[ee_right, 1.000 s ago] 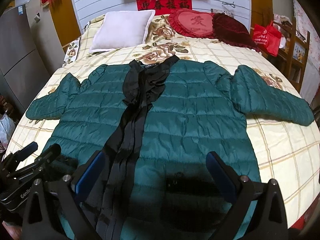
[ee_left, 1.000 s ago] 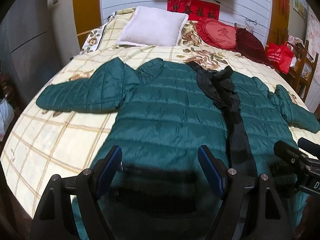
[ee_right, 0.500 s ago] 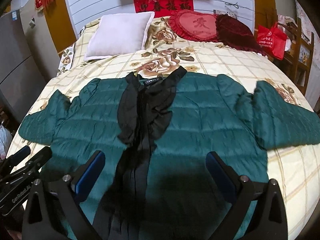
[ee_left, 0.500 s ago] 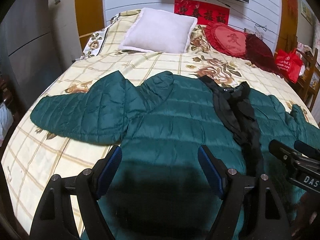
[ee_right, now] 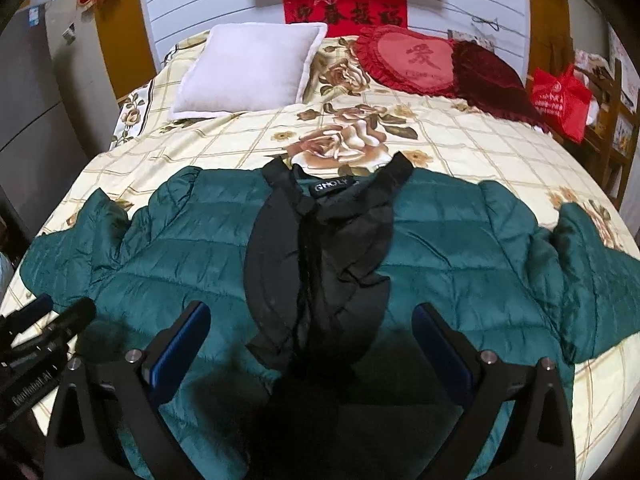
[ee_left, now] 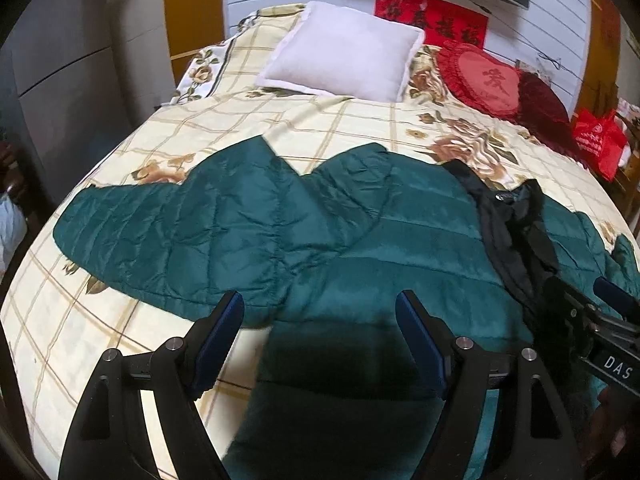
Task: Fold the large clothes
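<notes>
**Jacket spread flat, no fold made yet**

I have the dark green quilted puffer jacket (ee_right: pixel 440 248) lying open and face up across the bed with the cream checked floral cover (ee_right: pixel 460 148), collar toward the pillows and both sleeves stretched out to the sides. Its black lining and collar strip (ee_right: pixel 320 264) runs down the middle, with a label showing at the neck. As far as I can judge, the folding has not started: no sleeve is turned in, and no part of the body is doubled over.

My left gripper (ee_left: pixel 320 332) hovers above the jacket near the armpit of the sleeve on its side, jaws wide apart with nothing between them. My right gripper (ee_right: pixel 312 344) hangs over the chest at the black strip, jaws likewise apart and empty.

Everything is left to do: sleeves in, then the body folded. A white square pillow (ee_right: pixel 248 68) and a red heart-shaped cushion (ee_right: pixel 412 60) sit at the head, well clear.
</notes>
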Demonstrator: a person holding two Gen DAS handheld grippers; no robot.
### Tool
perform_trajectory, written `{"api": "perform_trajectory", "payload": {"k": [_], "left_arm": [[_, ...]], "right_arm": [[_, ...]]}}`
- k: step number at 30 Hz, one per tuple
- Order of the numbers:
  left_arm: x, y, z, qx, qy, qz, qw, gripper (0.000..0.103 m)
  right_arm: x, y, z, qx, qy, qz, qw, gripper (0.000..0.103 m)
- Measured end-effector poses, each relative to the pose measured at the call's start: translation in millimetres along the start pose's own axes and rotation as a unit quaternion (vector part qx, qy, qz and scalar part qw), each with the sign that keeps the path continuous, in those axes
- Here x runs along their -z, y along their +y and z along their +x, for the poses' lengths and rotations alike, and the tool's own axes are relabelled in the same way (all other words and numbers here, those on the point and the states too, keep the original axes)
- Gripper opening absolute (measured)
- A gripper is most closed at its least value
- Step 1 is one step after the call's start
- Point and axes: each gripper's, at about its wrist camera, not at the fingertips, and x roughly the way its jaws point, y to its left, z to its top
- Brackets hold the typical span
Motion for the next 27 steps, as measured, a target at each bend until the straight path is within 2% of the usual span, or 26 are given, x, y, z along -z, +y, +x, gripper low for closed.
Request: {"api": "perform_trajectory", "payload": {"k": [6, 11, 15, 17, 21, 27], "left_arm": [[-6, 26, -1, -0.008, -0.006, -0.025, 0.9996, 0.072], [-10, 51, -12, -0.022, -0.028, -0.040, 0.9986, 0.072], [-12, 83, -16, -0.049, -0.035, -0.053, 0.9968, 0.072], [-12, 108, -17, -0.067, -0.043, -0.061, 0.9950, 0.072], [-12, 164, -7, -0.093, -0.026, -0.103, 0.9900, 0.072], [-9, 243, 25, -0.127, 0.000, -0.188, 0.9740, 0.072]], "right_arm": [[-4, 8, 7, -0.012, -0.021, 0.006, 1.000, 0.102], [-3, 12, 2, -0.028, -0.038, 0.007, 0.999, 0.102], [-3, 16, -3, -0.023, -0.054, -0.005, 0.998, 0.102], [-3, 17, -3, -0.018, -0.061, -0.012, 0.998, 0.102], [-2, 19, 6, -0.014, -0.049, -0.020, 0.999, 0.102], [3, 19, 11, -0.019, -0.033, -0.019, 0.999, 0.102]]}}
